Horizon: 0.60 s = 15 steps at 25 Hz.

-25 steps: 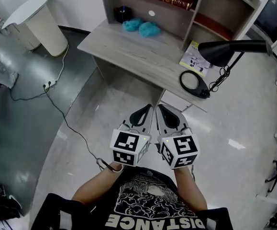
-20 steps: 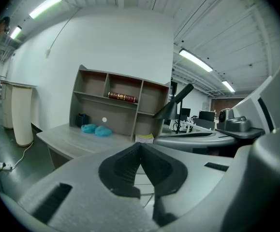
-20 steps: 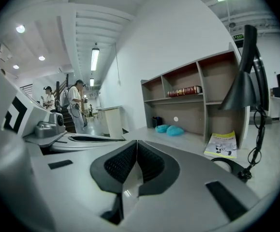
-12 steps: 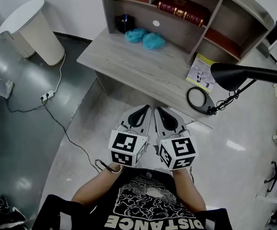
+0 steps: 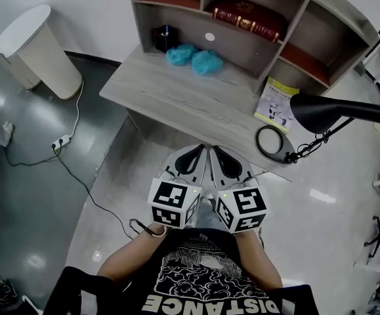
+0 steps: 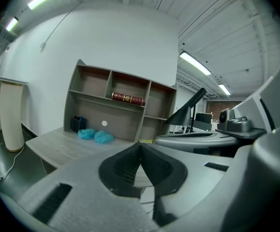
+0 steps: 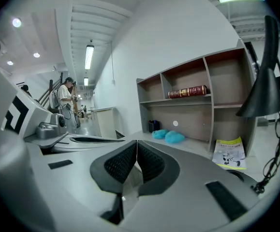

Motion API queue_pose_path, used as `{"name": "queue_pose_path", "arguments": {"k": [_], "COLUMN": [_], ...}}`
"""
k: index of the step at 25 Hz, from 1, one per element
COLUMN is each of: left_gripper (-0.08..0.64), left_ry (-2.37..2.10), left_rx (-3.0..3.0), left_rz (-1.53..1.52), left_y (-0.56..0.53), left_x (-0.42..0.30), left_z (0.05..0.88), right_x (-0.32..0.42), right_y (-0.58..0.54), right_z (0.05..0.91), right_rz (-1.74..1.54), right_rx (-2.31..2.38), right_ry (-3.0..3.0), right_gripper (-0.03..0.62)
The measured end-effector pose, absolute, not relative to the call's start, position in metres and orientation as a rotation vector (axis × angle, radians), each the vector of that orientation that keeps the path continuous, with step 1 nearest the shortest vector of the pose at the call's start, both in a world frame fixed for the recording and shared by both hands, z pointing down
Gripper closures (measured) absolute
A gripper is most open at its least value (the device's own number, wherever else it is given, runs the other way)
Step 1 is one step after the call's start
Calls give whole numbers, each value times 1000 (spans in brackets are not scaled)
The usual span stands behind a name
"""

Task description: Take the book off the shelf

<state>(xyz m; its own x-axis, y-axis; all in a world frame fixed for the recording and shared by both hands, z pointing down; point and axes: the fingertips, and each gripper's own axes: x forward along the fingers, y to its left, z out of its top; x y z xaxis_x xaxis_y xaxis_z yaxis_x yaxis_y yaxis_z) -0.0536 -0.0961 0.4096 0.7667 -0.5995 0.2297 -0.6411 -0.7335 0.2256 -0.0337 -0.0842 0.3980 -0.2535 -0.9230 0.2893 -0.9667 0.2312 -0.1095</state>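
I see a grey wooden counter (image 5: 196, 100) carrying a shelf (image 5: 249, 44), against a white wall (image 6: 125, 37). A black desk lamp (image 5: 327, 113) stands on its right end. Left of the counter, a white bin (image 5: 35, 44) stands on the glossy grey floor (image 5: 39, 202). Long ceiling lights (image 6: 195, 63) are on.

Dark red book (image 5: 247, 18), turquoise lumps (image 5: 195, 58), black lamp (image 5: 324, 113).

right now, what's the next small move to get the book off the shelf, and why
Probably bring the right claw forward and up over the desk toward the book, opening it. It and the left claw are shut, empty and short of the desk edge; the book lies flat in the upper middle compartment of the shelf.
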Motion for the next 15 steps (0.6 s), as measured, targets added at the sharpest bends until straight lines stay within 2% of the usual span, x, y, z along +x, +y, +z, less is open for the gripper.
{"name": "queue_pose_path", "arguments": {"k": [15], "left_gripper": [552], "left_ry": [-955], "left_rx": [2687], "left_rz": [226], "left_y": [-179], "left_x": [7], "left_z": [415], "right_x": [30], "right_y": [-166], "right_z": [406], "right_rz": [419], "right_rx": [1843], "right_ry": [-2338], "right_gripper": [575]}}
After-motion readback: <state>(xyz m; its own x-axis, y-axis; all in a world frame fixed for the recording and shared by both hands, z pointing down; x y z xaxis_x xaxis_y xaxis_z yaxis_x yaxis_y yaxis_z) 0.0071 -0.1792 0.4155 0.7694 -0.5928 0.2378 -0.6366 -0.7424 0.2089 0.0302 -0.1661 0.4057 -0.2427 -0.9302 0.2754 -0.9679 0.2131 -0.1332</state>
